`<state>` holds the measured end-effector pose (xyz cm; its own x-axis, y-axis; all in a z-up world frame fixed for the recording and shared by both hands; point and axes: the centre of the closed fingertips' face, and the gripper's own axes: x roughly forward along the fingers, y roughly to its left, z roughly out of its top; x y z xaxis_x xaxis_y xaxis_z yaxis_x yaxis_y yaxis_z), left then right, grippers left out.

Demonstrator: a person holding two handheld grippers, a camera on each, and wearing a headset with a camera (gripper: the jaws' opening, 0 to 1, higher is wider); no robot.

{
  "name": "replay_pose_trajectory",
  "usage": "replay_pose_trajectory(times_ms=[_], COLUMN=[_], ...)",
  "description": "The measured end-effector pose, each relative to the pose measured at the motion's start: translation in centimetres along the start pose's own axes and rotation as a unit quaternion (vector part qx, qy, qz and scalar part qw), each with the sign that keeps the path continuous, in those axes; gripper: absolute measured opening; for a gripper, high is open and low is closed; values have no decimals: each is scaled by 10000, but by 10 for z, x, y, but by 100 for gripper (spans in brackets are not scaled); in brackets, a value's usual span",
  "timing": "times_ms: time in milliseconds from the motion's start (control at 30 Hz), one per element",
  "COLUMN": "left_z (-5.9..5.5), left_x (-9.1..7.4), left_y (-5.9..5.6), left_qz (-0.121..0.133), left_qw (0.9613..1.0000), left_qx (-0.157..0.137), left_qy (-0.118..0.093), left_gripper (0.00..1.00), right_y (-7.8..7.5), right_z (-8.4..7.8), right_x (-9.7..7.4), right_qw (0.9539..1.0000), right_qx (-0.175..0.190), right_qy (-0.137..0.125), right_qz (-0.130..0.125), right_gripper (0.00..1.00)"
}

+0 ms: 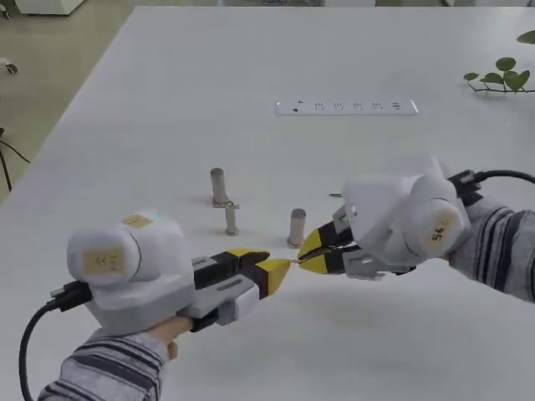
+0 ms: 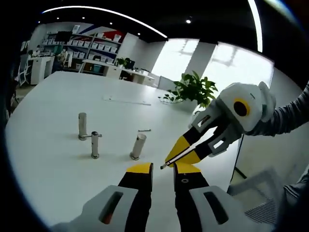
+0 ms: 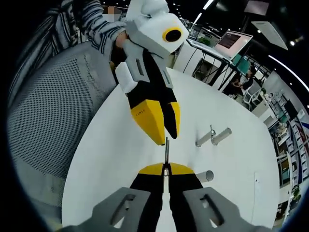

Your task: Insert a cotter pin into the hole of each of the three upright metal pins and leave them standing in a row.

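Three metal pins stand on the white table: the far one (image 1: 218,186) (image 2: 82,125), the middle one (image 1: 231,217) (image 2: 95,144) with a cotter pin through its top, and the nearest one (image 1: 297,227) (image 2: 138,146). In front of them my right gripper (image 1: 311,255) (image 3: 166,170) is shut on a thin cotter pin (image 3: 166,152) (image 2: 166,163). It points at my left gripper (image 1: 269,269) (image 2: 163,169), which is open. The pin's free end reaches the gap between the left gripper's yellow tips. A loose cotter pin (image 1: 334,195) (image 2: 144,130) lies behind the nearest metal pin.
A white power strip (image 1: 347,107) lies flat further back on the table (image 1: 167,100). A green plant (image 1: 501,77) (image 2: 193,89) sits at the right edge. A grey mesh chair (image 3: 53,121) stands beside the table.
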<state>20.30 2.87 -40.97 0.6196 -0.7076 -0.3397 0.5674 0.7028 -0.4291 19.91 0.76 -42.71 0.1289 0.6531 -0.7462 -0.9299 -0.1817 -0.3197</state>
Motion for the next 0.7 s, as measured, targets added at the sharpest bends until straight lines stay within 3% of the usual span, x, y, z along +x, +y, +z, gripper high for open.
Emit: replay_pose_trajectory(times_ms=[100,200,400,500,600,633,700], left_z=[-1,-4,-4,-4,-6,-8,-11], left_x=[0,1,3,4,5,5,5], left_y=[-2,-3,-5,-11,-14,-15,-16], left_qz=[-62,-66,-101,-236,-293,-291,-301], left_qw=[9999,10000,9999,9997,9985,9970,9927], left_qx=[-130,-15,-70,-23,430,664,1087], left_qy=[-17,63,26,58,189,284,418], left_gripper=[8,4,1,0,0,0,0], right_y=[1,2,3,3,5,6,6], right_z=[4,8,11,10,9,8,7], right_x=[-1,-2,-4,-4,-5,-5,-6], right_qw=[10000,9999,9999,9999,9999,9995,9996], right_qx=[-13,-8,-21,-25,85,318,243], right_qy=[-63,-128,-152,-109,-101,-83,-95], right_qz=[2,-14,-31,-43,-41,-35,-51], right_gripper=[0,0,0,0,0,0,0])
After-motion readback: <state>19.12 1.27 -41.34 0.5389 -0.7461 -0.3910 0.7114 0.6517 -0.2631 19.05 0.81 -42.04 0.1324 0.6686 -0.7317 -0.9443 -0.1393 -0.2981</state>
